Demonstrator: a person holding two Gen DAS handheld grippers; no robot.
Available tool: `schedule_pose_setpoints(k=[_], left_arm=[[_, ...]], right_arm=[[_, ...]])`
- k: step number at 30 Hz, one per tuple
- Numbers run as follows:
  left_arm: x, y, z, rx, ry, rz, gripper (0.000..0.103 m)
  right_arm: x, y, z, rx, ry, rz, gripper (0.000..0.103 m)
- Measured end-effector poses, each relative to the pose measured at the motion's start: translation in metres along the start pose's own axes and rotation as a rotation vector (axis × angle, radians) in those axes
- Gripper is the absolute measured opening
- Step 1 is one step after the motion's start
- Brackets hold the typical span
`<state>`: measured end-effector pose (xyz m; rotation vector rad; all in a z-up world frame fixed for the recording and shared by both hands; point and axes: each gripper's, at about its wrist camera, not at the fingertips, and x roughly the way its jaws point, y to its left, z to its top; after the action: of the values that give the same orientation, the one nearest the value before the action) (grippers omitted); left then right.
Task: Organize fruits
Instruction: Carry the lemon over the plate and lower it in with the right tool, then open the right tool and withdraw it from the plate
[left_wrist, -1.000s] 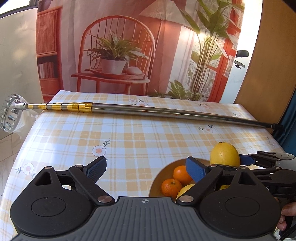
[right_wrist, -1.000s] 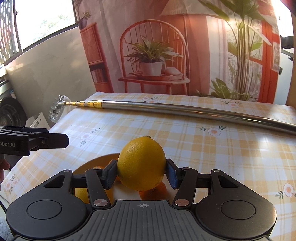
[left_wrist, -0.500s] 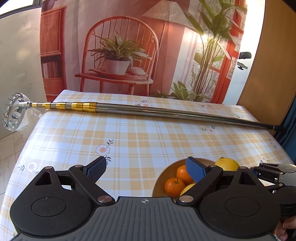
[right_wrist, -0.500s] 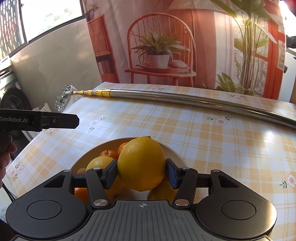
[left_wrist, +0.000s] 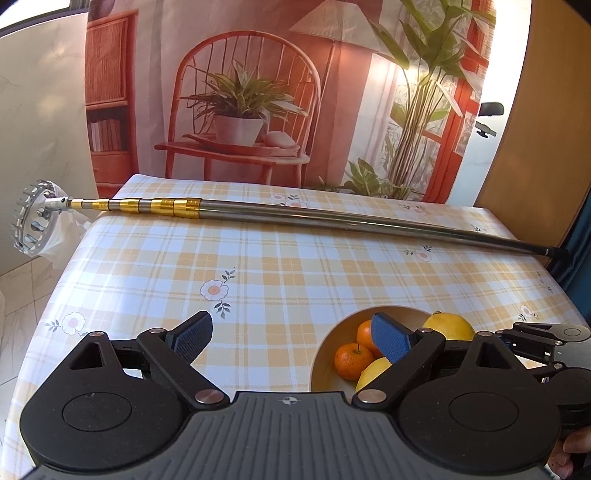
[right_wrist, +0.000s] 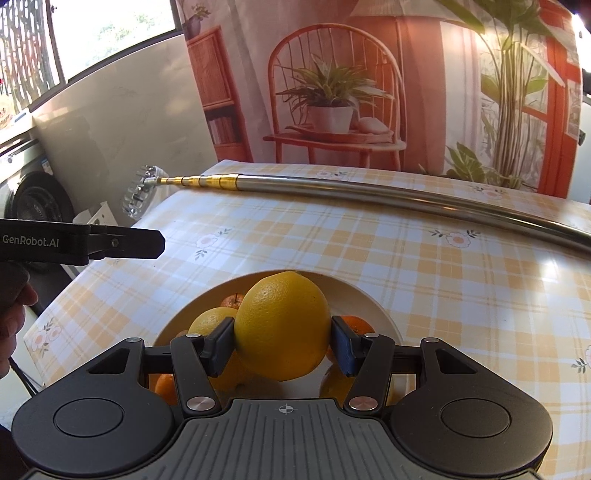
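Yellow lemon (right_wrist: 282, 325) is pinched between both pads of the R gripper (right_wrist: 282, 347), held low over the bowl (right_wrist: 373, 306); whether it's touching the fruit under it, can't tell. Bowl sits near the table's front edge, already holding another lemon (right_wrist: 210, 321) plus a few small oranges (left_wrist: 352, 360). L gripper (left_wrist: 291, 338) is spread wide w/ nothing in it, hovering over the tablecloth (left_wrist: 295, 269) just beside the bowl's left rim. Judgement: this is the drop-off step. To do it well, lower the lemon til it rests in a gap betw. the fruits, then let go slowly so it settles instead of rolling over the rim; pile is fairly full, so aim for the bowl's middle, not its edge. Keep L gripper out of the way. Further back, a long telescopic metal pole (left_wrist: 332, 221) w/ gold sections lies along the table's far edge, its toothed head hanging off the far left corner.
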<state>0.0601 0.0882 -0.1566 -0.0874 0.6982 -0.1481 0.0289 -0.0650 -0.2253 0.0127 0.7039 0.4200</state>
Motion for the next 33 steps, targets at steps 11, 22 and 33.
schedule_pose_setpoints(k=[11, 22, 33], left_arm=[[0.000, -0.002, -0.001, 0.004, 0.004, -0.004, 0.094], [0.000, -0.002, -0.001, 0.004, 0.005, -0.004, 0.094], [0.001, -0.003, -0.003, 0.006, 0.009, -0.004, 0.094]], right_arm=[[0.000, -0.011, -0.003, 0.049, 0.005, -0.020, 0.051], [0.001, -0.005, -0.003, 0.022, 0.006, -0.020, 0.047], [-0.001, -0.005, -0.003, 0.022, 0.004, -0.040, 0.047]])
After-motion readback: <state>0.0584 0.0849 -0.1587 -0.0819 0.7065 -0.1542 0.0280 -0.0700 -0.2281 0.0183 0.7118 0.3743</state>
